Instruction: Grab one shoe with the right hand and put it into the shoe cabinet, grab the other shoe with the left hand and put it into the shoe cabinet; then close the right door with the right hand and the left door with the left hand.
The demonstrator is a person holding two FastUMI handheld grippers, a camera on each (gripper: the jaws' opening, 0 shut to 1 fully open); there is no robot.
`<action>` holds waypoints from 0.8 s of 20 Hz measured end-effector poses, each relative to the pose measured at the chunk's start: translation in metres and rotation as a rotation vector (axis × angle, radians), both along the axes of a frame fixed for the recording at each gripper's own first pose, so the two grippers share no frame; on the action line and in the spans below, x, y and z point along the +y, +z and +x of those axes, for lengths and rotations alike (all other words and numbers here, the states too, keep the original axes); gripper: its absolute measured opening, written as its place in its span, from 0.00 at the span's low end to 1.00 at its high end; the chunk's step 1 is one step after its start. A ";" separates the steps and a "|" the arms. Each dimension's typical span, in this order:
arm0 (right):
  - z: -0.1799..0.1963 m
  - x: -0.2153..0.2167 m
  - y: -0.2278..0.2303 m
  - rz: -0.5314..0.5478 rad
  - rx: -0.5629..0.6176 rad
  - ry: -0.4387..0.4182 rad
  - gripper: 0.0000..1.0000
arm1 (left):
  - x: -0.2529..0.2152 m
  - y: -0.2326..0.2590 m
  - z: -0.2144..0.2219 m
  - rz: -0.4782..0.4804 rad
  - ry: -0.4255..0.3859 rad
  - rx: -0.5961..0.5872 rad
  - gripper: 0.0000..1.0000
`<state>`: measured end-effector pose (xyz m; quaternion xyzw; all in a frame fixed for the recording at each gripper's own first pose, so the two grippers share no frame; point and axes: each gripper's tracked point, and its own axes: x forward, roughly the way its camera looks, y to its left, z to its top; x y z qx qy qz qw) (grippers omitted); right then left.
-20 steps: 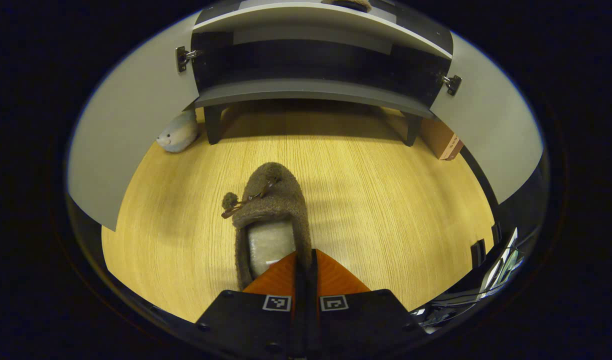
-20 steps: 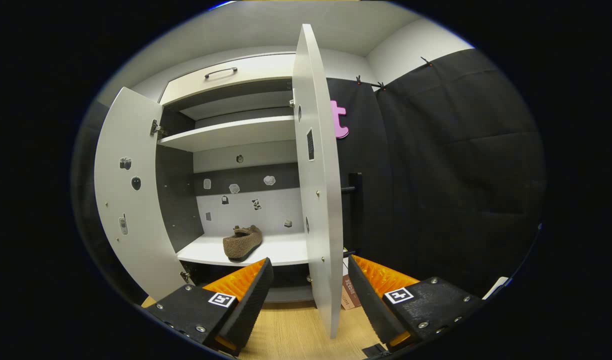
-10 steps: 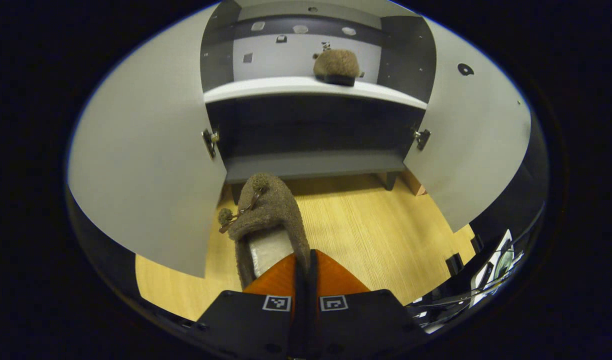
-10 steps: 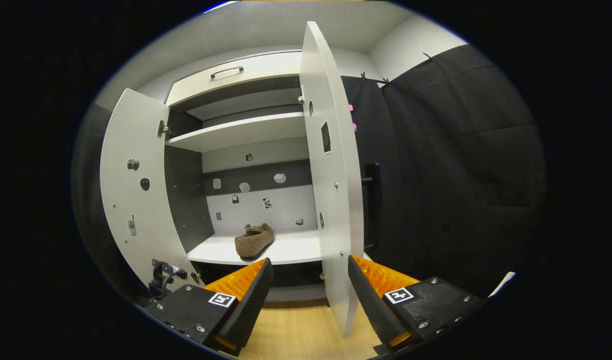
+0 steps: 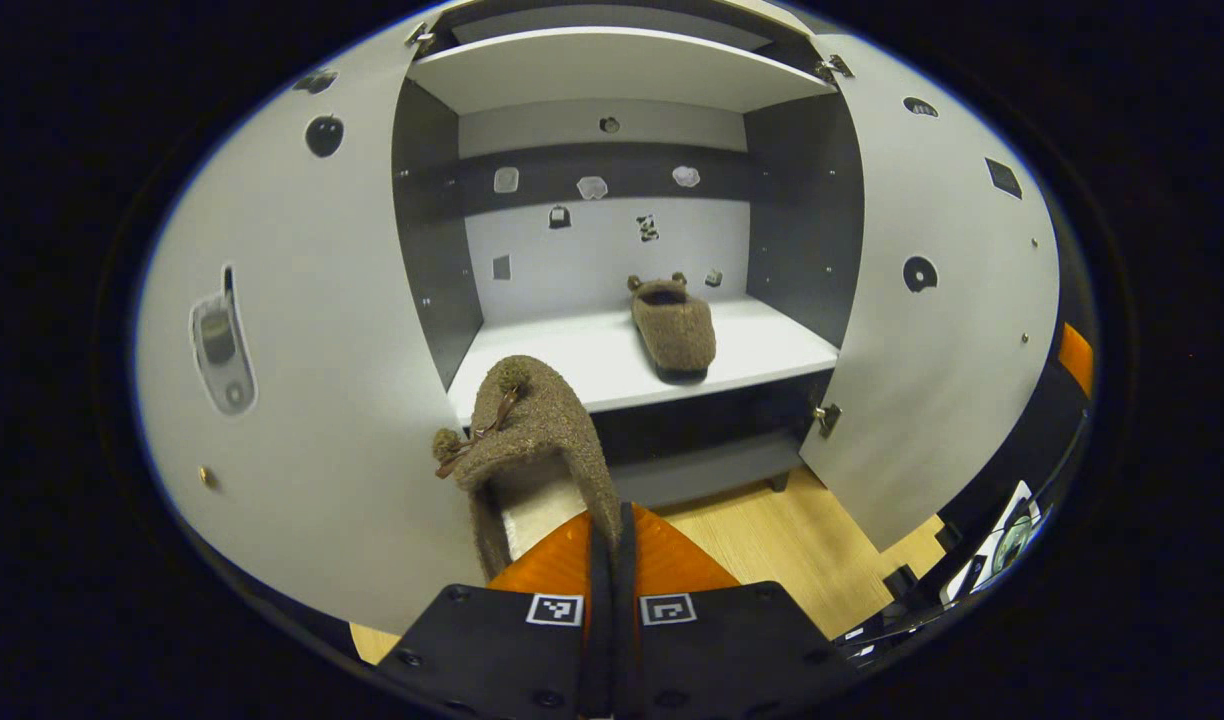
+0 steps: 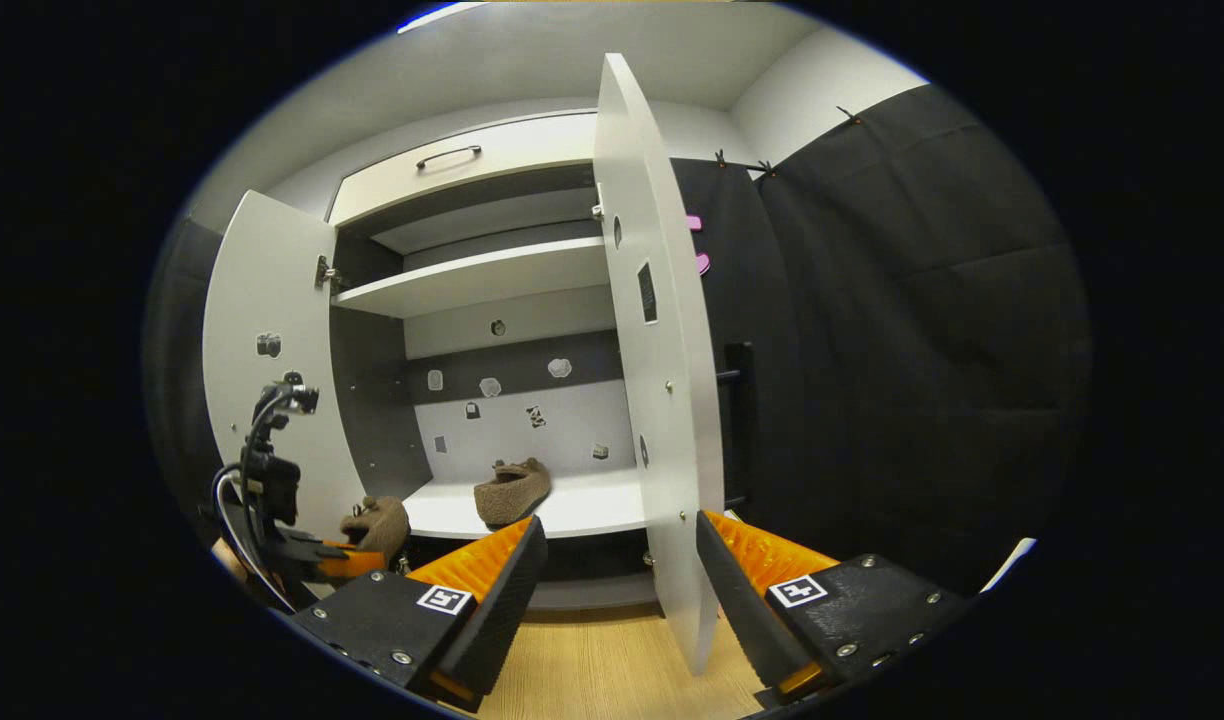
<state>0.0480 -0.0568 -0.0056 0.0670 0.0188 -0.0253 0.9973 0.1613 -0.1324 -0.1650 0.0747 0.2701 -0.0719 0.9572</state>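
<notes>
A: Where was the second brown fuzzy slipper [image 5: 532, 440] relative to the white shelf board [image 5: 762, 345]?

B: Pinched at its heel rim by the left gripper [image 5: 612, 535], fingers pressed nearly together. Toe pointed away toward the shelf's near left edge, just short of it.

A: The other one?

B: The first brown slipper [image 5: 674, 328] lay on the shelf, far right, long axis front-to-back. Right gripper [image 6: 617, 575] fingers spread, holding nothing, beside the white right door [image 6: 662, 400].

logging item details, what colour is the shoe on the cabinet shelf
Brown, with a fuzzy surface; the shoe on the shelf shows best in the left gripper view.
</notes>
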 end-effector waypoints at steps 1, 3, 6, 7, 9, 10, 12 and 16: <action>0.000 -0.004 0.002 0.006 -0.004 -0.009 0.92 | -0.006 0.007 0.012 0.003 -0.011 -0.016 0.07; -0.001 -0.013 0.005 0.016 -0.010 -0.026 0.92 | -0.015 0.023 0.038 0.008 -0.023 -0.039 0.07; 0.000 -0.025 0.015 0.036 -0.029 -0.051 0.92 | -0.018 0.039 0.077 0.017 -0.024 -0.077 0.07; 0.000 -0.030 0.019 0.039 -0.037 -0.060 0.92 | -0.017 0.044 0.087 0.024 -0.022 -0.090 0.07; 0.000 -0.039 0.026 0.040 -0.054 -0.080 0.92 | -0.013 0.048 0.112 0.050 -0.012 -0.103 0.07; -0.001 -0.044 0.029 0.040 -0.060 -0.091 0.92 | -0.011 0.048 0.125 0.055 -0.005 -0.104 0.07; -0.001 -0.054 0.034 0.036 -0.067 -0.115 0.92 | -0.010 0.044 0.149 0.049 0.006 -0.094 0.07; -0.014 -0.080 0.045 0.028 -0.078 -0.176 0.92 | -0.011 0.028 0.193 0.045 0.014 -0.052 0.07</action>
